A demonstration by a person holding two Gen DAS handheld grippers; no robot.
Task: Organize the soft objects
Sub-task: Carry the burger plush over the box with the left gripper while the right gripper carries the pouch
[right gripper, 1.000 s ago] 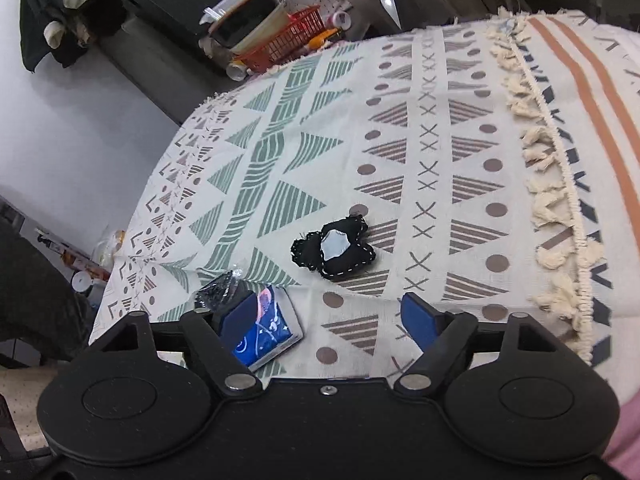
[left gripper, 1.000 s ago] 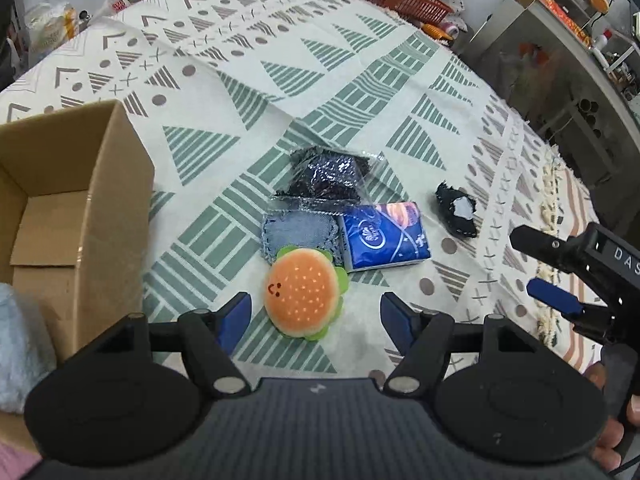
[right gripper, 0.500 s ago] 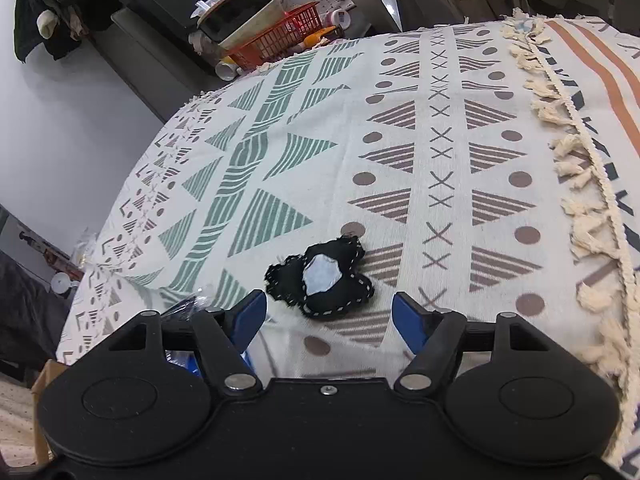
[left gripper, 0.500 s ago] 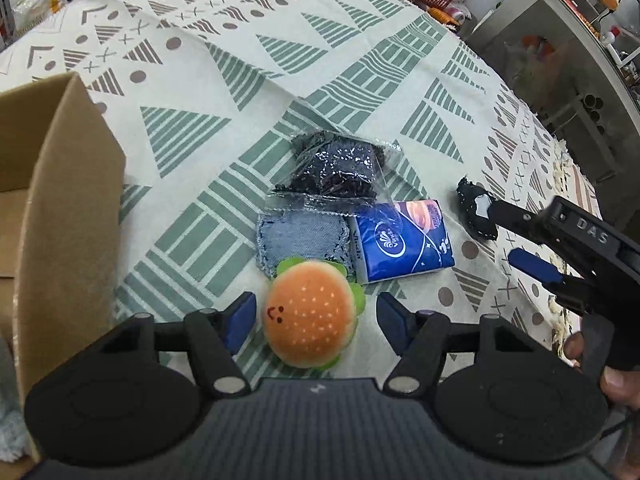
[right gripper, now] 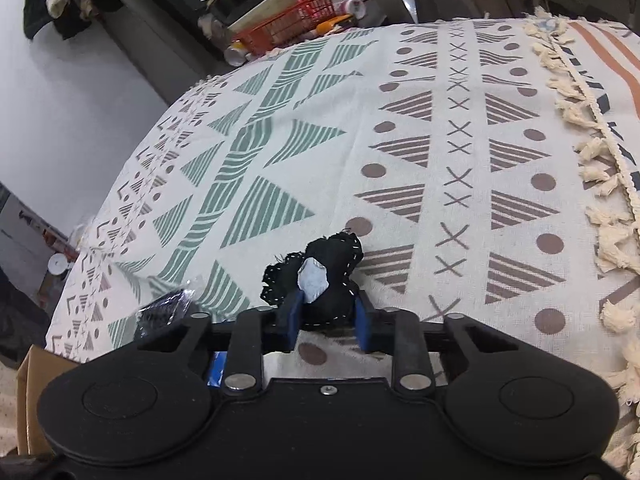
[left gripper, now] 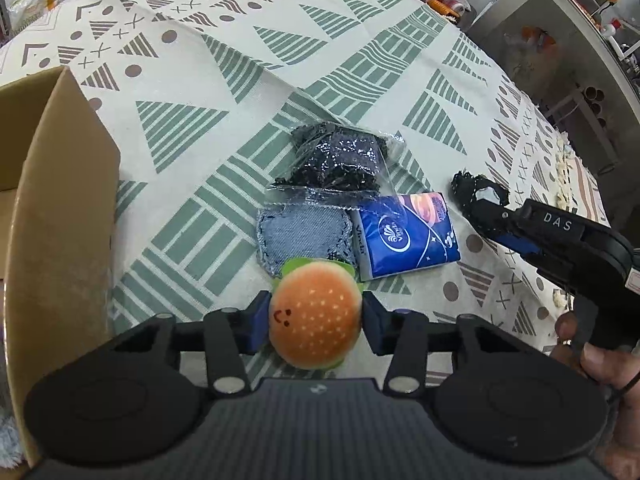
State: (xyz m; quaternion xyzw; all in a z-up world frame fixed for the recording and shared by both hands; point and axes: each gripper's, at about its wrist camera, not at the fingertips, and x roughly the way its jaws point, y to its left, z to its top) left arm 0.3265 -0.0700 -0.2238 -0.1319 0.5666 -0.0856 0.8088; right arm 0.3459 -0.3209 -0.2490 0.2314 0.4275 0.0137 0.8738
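Left gripper [left gripper: 316, 317] was clenched on the burger plush [left gripper: 315, 320], at 6 o'clock on the cloth [left gripper: 224, 80], just beside the box [left gripper: 60, 208] at 9 o'clock. Beyond the plush lay a denim patch [left gripper: 302, 236], a blue tissue pack [left gripper: 406, 238] lettered "Vinda", and a dark bagged item [left gripper: 338, 158]. Right gripper [right gripper: 325, 318], marked "DAS" in the left view, gripped the black felt toy [right gripper: 320, 276] at 3 o'clock.
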